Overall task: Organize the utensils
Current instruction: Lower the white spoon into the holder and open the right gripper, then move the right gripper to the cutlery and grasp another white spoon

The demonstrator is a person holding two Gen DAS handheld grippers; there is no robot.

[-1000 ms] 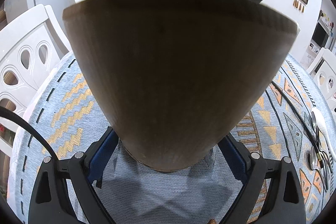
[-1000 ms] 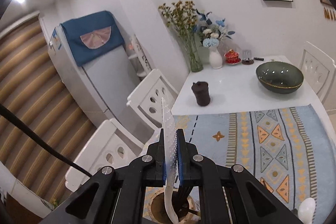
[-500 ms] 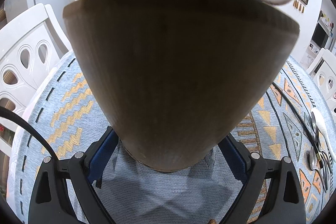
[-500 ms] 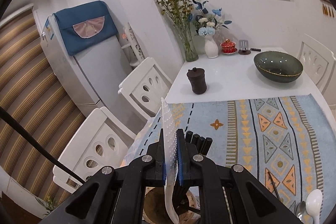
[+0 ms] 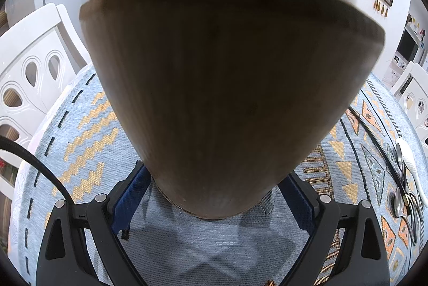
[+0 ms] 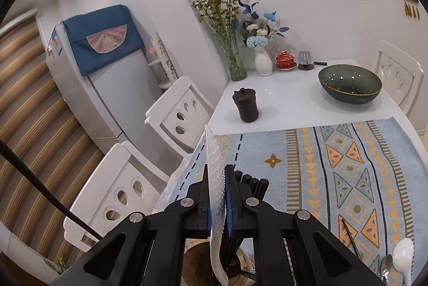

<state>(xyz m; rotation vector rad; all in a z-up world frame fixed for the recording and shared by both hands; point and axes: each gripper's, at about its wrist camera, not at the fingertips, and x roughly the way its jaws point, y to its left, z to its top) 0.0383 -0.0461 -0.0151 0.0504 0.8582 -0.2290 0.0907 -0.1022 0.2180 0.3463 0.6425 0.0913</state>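
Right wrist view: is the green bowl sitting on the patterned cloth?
No, the green bowl rests on the bare white tabletop, beyond the edge of the patterned cloth.

utensil holder (image 5: 230, 98) on table runner (image 5: 80, 141), chopsticks (image 6: 251, 183) in holder, loose spoons (image 5: 406, 179) to its right

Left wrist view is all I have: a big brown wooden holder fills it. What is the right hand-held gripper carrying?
Observer: The right hand-held gripper is shut on a white dotted plastic spoon, pinched edge-on.
Operator: Where does the spoon's lower end point?
Observer: Down into the open mouth of the brown wooden utensil holder, beside the black chopsticks standing in it.
Operator: What else is left on the table?
Observer: Another white spoon and a metal spoon lie on the blue patterned tablecloth.
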